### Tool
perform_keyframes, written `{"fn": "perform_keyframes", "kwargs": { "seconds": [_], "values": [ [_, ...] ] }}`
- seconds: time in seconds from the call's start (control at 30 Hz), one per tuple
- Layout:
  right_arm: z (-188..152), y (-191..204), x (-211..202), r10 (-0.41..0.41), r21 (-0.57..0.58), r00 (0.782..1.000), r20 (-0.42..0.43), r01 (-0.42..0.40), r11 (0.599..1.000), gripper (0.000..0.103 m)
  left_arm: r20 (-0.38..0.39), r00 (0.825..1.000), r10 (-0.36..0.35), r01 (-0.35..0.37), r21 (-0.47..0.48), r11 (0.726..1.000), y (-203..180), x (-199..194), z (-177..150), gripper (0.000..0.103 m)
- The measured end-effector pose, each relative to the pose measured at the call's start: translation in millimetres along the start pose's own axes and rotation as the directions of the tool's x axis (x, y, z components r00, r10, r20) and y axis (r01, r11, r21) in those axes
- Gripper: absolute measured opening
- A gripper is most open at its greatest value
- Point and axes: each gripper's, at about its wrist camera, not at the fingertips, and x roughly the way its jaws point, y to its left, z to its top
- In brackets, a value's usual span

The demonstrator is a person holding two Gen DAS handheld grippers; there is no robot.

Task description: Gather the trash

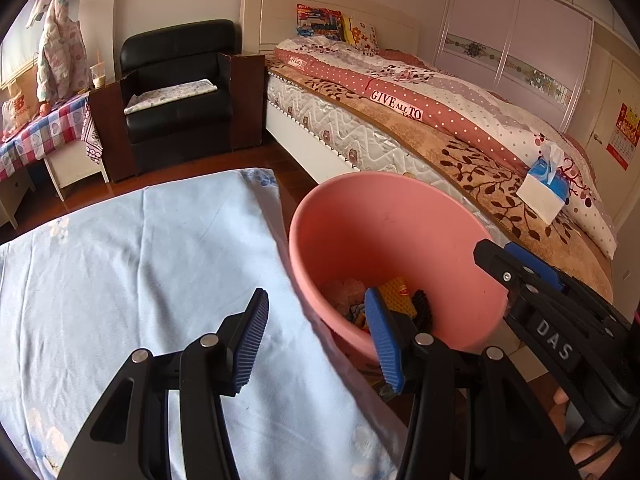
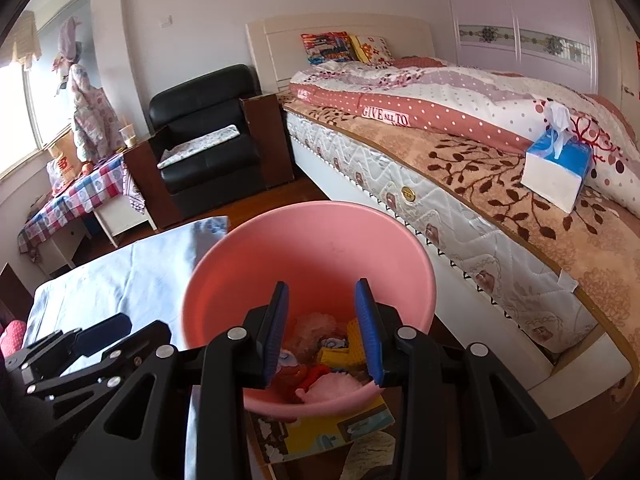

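Both grippers hold nothing, fingers apart: the right gripper (image 2: 322, 330) hangs over the pink bin (image 2: 224, 276), the left gripper (image 1: 318, 340) at its nine o'clock above the tabletop (image 1: 120, 260).

Bin (image 2: 312, 248) is plain salmon pink, the bench (image 1: 132, 264) cloth pale blue with faint flowers. Bed (image 2: 500, 184) blanket's tan with brown leaves, armchair (image 2: 208, 136) glossy black.

Soft daylight from the window (image 2: 24, 112) — sharp centre, fisheye-warped dark corners.

A light-blue cloth (image 1: 132, 280) (creased) covers the table, bare; the pink bin (image 2: 308, 256) stands beside it.
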Motion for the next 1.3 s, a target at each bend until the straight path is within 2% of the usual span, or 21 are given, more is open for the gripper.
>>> {"fn": "perform_keyframes", "kwargs": {
  "seconds": [0.2, 0.5, 0.83, 1.1, 1.3],
  "values": [
    [-8.9, 15.9, -21.8, 0.072, 0.005, 0.997, 0.004, -0.072, 0.997, 0.035, 0.019, 1.000, 0.013, -0.013, 0.002, 1.000, 9.5, -19.6, -4.4, 0.050],
    [-21.4, 47.6, -53.6, 0.139, -0.027, 0.990, 0.037, -0.138, 0.990, 0.035, 0.054, 0.998, 0.031, -0.031, -0.013, 0.999, 34.3, -58.1, -18.5, 0.050],
    [-35.1, 67.1, -62.5, 0.169, -0.028, 0.985, 0.015, -0.169, 0.985, 0.035, 0.079, 0.995, 0.055, -0.052, -0.034, 0.998, 60.9, -92.8, -39.0, 0.050],
    [-43.5, 73.9, -66.7, 0.176, -0.036, 0.984, 0.004, -0.175, 0.984, 0.035, 0.076, 0.995, 0.068, -0.065, -0.045, 0.997, 69.8, -103.3, -48.3, 0.050],
    [-47.1, 73.7, -67.5, 0.172, -0.040, 0.985, -0.004, -0.172, 0.984, 0.035, 0.061, 0.995, 0.077, -0.074, -0.051, 0.996, 69.4, -102.7, -53.2, 0.043]
  ]
}}
